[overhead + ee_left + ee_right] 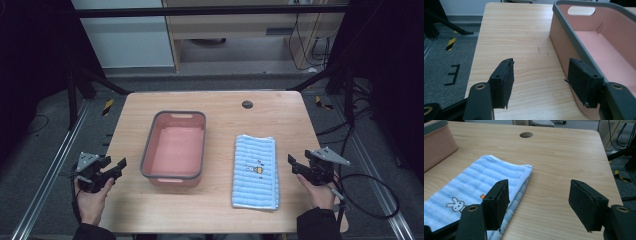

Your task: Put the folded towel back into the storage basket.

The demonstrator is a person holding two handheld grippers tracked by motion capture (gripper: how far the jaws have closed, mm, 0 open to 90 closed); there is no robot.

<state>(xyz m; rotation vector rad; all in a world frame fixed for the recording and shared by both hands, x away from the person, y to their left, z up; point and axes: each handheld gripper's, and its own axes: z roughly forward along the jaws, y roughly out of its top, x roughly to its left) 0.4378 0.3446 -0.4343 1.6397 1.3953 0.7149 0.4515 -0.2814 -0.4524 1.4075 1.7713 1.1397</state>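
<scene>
A pink tub with a grey rim [147,150] stands empty in the middle of the wooden table [220,107]; its rim [574,42] and pink inside fill the right of the left gripper view. To its right lies a folded blue striped towel [255,171] with a small rabbit print [456,204]. My left gripper [116,167] hovers open near the table's left edge, left of the tub, nothing between its pads [506,81]. My right gripper [294,165] stands open just right of the towel [486,177], holding nothing.
A dark round grommet [247,104] sits in the tabletop near the far edge, seen as well in the right gripper view [526,134]. Metal rails run along the floor on both sides. Black frame struts and cables stand beyond the table's right corner.
</scene>
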